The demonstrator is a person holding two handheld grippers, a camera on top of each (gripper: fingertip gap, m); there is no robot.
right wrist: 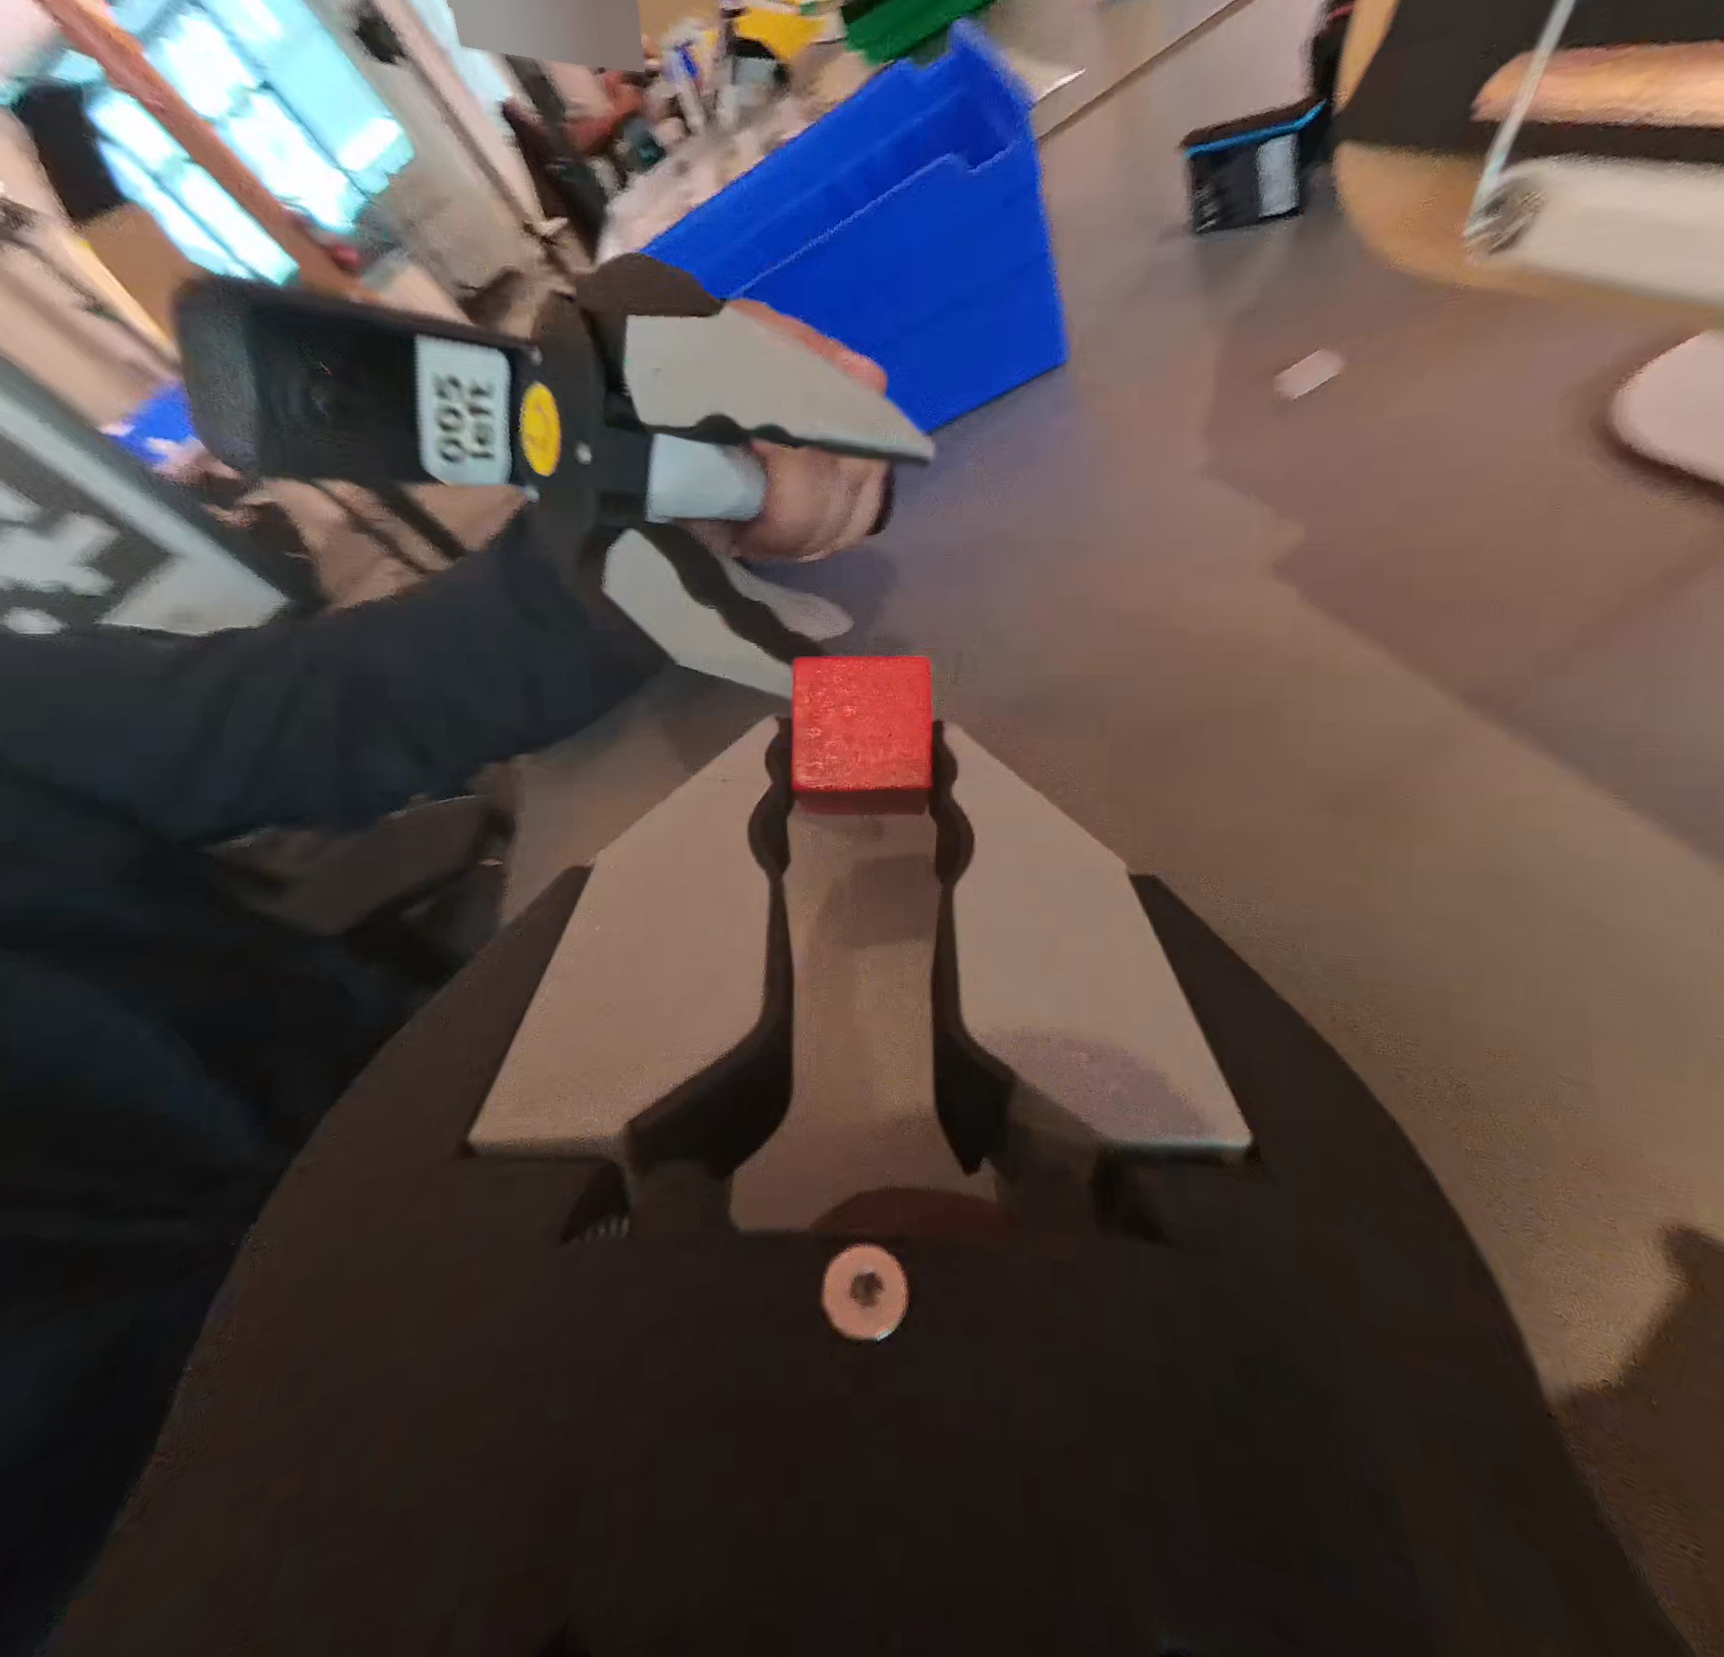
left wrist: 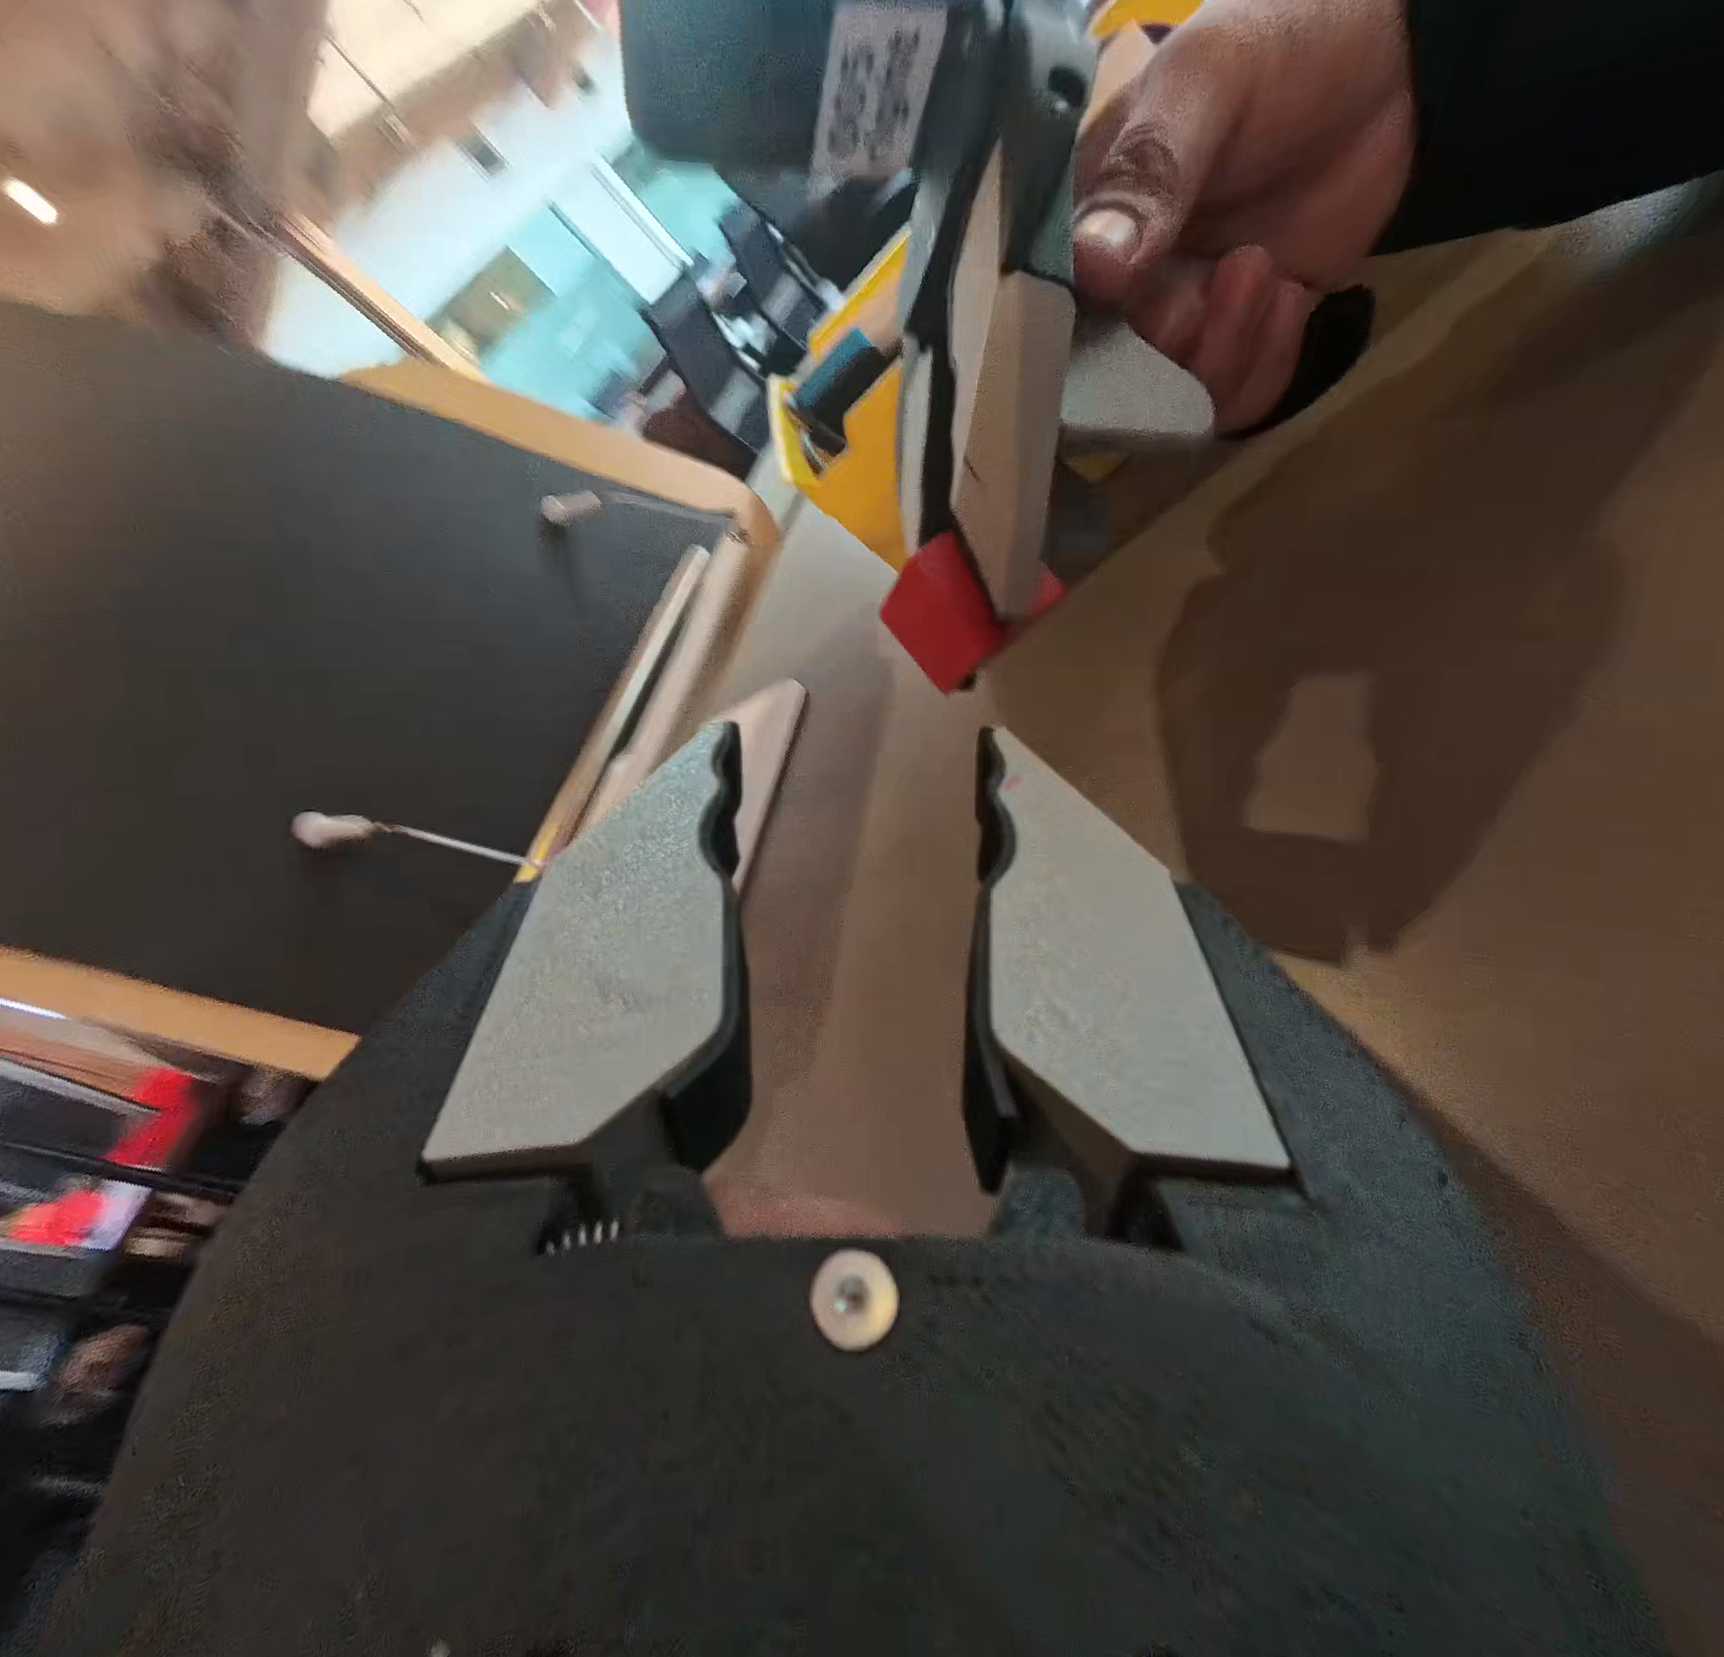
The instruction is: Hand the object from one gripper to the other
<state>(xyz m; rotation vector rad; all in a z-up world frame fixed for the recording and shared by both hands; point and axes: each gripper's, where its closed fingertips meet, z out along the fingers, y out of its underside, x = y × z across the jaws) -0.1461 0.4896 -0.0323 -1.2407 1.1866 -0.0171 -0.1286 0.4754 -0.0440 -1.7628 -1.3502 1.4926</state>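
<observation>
Nearest to us in the right wrist view, the right claw [right wrist: 860, 754] is pinched tight on a small red cube [right wrist: 860, 724], held at the very tips of its grey fingers [right wrist: 1017, 940] with most of the block standing proud beyond them, clear of the brown worktop [right wrist: 1306, 772]. Our left claw [left wrist: 858, 772] is spread wide with nothing between its pads, its tips just short of the cube, which hangs a little beyond and to one side of the gap. We judge the cube to be light, rigid and not fragile, probably painted wood or plastic, with flat smooth faces that could slide if squeezed off-square. Since the right fingers cover two opposite faces near one end, the sensible hold for us is the free pair of faces on the exposed end, pads flat and centred, so that both claws never fight for the same surface. A blue bin [right wrist: 896, 241] stands well behind, out of the way.
</observation>
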